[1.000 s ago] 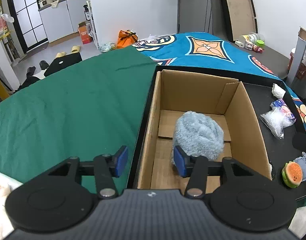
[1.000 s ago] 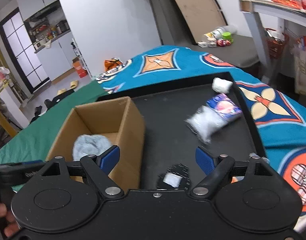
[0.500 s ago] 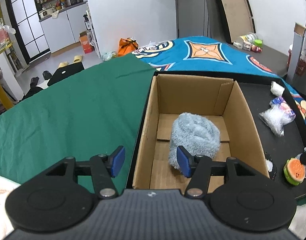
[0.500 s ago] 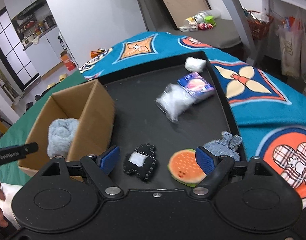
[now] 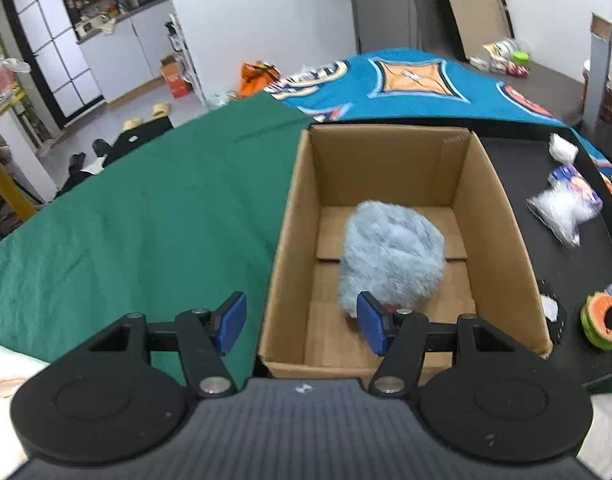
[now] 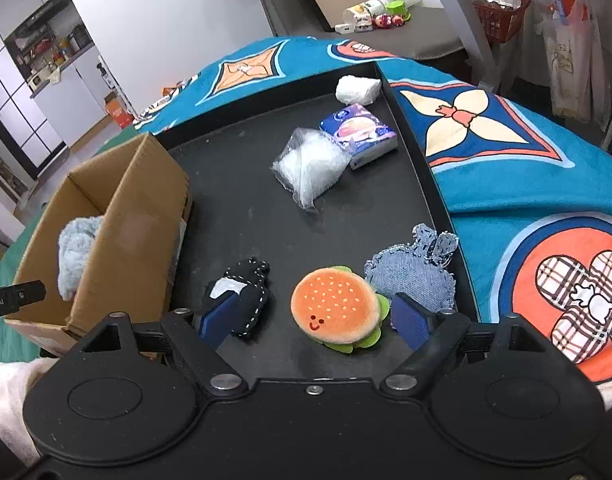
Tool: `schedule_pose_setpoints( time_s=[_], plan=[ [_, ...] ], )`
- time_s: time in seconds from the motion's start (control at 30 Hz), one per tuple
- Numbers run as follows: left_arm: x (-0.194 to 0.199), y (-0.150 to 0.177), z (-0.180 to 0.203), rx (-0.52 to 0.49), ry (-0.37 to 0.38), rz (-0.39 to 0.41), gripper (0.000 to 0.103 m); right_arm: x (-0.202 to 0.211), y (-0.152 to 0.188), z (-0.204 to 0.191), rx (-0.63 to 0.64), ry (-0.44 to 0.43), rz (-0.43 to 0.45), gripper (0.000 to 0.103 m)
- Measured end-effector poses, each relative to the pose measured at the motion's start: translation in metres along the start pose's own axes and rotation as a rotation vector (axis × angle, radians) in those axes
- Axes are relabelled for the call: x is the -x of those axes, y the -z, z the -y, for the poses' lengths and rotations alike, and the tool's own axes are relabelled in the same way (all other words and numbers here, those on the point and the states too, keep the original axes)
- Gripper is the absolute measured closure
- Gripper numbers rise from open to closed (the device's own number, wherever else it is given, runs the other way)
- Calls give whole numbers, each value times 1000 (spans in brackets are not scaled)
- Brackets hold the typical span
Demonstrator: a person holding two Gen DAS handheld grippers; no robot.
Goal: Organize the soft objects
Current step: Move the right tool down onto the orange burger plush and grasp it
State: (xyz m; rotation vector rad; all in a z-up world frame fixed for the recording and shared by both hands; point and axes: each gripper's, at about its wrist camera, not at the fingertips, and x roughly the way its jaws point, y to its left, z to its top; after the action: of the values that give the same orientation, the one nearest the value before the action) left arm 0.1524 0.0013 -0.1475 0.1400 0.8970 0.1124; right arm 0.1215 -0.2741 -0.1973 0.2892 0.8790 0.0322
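Here, a black tray (image 6: 246, 208) lies on a patterned blue blanket (image 6: 506, 168), with a plain green cloth (image 5: 146, 216) to its left. At the tray's left end stands an open brown cardboard box (image 5: 502, 248); inside it sits a rounded, fluffy grey-blue plush (image 5: 392, 256). The left gripper (image 5: 302, 322) hangs above the box's near-left corner, jaws opening and holding nothing — its right pad is just in front of the plush.

The right gripper (image 6: 314, 320) is spread wide, empty, straddling a round orange burger plush (image 6: 336, 308) with green felt edging. A dark stitched pouch (image 6: 242, 292) lies just left of the burger, partly behind the left pad; a frayed denim bunny patch (image 6: 414, 276) lies just right. Farther off sit a crinkly clear bag (image 6: 310, 166), a glossy tissue pack (image 6: 360, 134) touching it, and a white wad (image 6: 356, 90) at the far rim.
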Motion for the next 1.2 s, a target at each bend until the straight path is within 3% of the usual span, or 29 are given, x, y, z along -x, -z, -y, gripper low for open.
schedule_pose_setpoints(
  time_s=[0.43, 0.6, 0.73, 1.0, 1.2],
  plan=[
    [-4, 3, 11, -46, -46, -39, 39, -27, 1, -2, 24, 39, -41, 22],
    [-7, 2, 15, -63, -61, -47, 38, -39, 2, -2, 33, 54, -77, 35],
    [-8, 1, 16, -66, -65, -49, 38, -41, 3, -3, 42, 70, -77, 52],
    [-6, 0, 15, -59, -66, -43, 38, -29, 1, 0, 13, 11, -59, 55],
    [-3, -1, 11, -40, -57, -32, 38, -14, 0, -3, 18, 25, -32, 55]
  ],
)
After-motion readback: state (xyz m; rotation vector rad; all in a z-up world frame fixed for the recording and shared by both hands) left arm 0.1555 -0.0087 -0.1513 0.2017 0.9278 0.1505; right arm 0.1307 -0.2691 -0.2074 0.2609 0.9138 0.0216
